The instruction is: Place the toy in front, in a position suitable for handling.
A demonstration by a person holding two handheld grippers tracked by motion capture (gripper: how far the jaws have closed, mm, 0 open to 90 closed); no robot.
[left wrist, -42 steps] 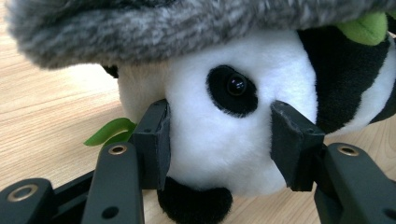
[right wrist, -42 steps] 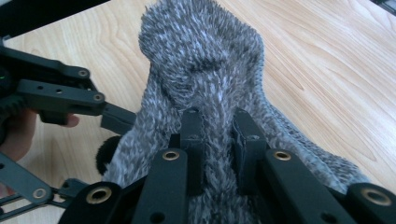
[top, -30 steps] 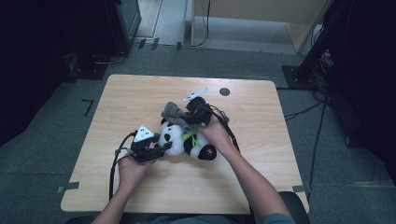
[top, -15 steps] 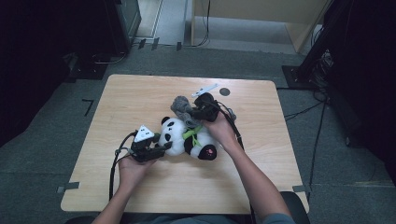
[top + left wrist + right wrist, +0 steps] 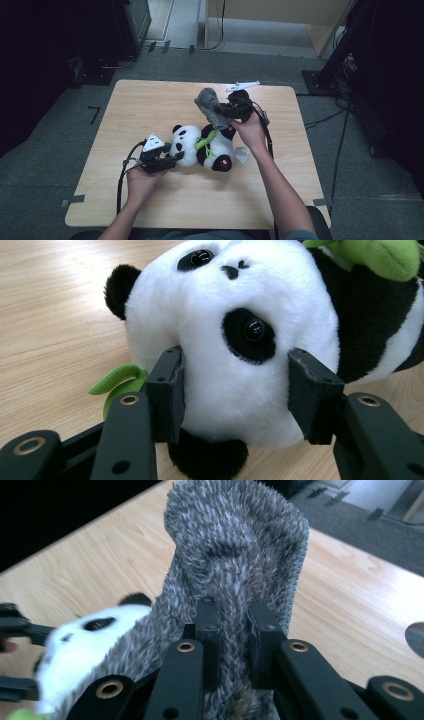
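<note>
A black and white plush panda (image 5: 205, 147) with a green scarf lies on the wooden table (image 5: 150, 105). My left gripper (image 5: 172, 159) is shut on the panda's head (image 5: 235, 345), one pad pressed into each side. My right gripper (image 5: 220, 111) is shut on a fuzzy grey sock (image 5: 210, 106), which it holds above the panda's lower body. In the right gripper view the grey sock (image 5: 235, 555) bunches up between the two jaws, and the panda's head (image 5: 80, 645) shows blurred at lower left.
A small pale object (image 5: 242, 154) lies on the table by the panda's foot. A dark round mark (image 5: 415, 637) sits on the tabletop to the right. Dark equipment and cables stand on the floor around the table.
My right gripper has risen and moved back and to the right, pulling the grey sock up and away from the panda. The left gripper and the panda's head have stayed put.
</note>
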